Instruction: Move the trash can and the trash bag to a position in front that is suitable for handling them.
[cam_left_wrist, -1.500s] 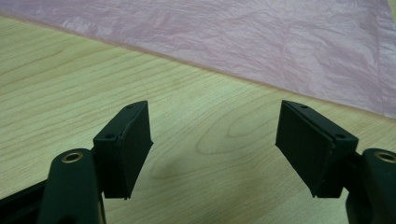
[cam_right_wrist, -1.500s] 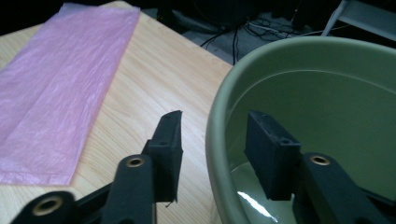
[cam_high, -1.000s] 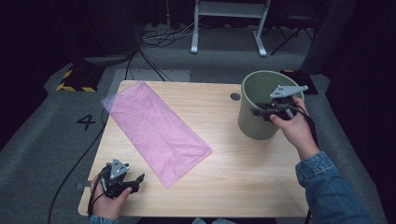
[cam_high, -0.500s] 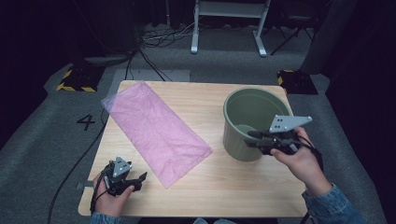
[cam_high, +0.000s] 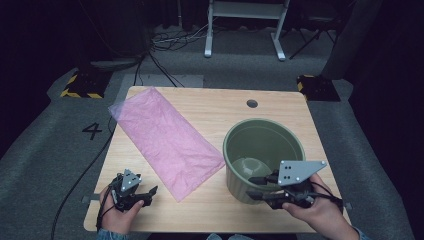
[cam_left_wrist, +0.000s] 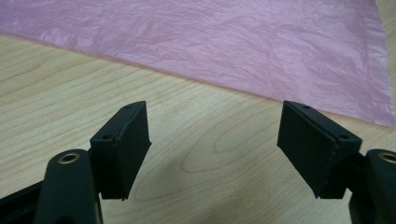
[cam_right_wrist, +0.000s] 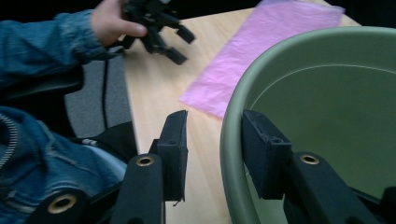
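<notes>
- High view: green bucket (cam_high: 263, 150) stands upright on the wooden table (cam_high: 210, 107), right of centre, near the front edge. Right gripper (cam_high: 256, 188) sits at the bucket's near rim. Pink plastic sheet (cam_high: 165, 141) lies flat to the left, its near corner just beside the bucket. Left gripper (cam_high: 150, 194) rests at the front left corner, released, nothing between its jaws.
- Left gripper view: jaws stand wide apart over bare wood; sheet (cam_left_wrist: 233, 46) edge lies just beyond them.
- Right gripper view: right gripper (cam_right_wrist: 212, 140) straddles the bucket (cam_right_wrist: 327, 116) wall, one jaw outside with a gap to the wall, one inside against it. Jaws have just been opening; grasp loosened, not pinching.
</notes>
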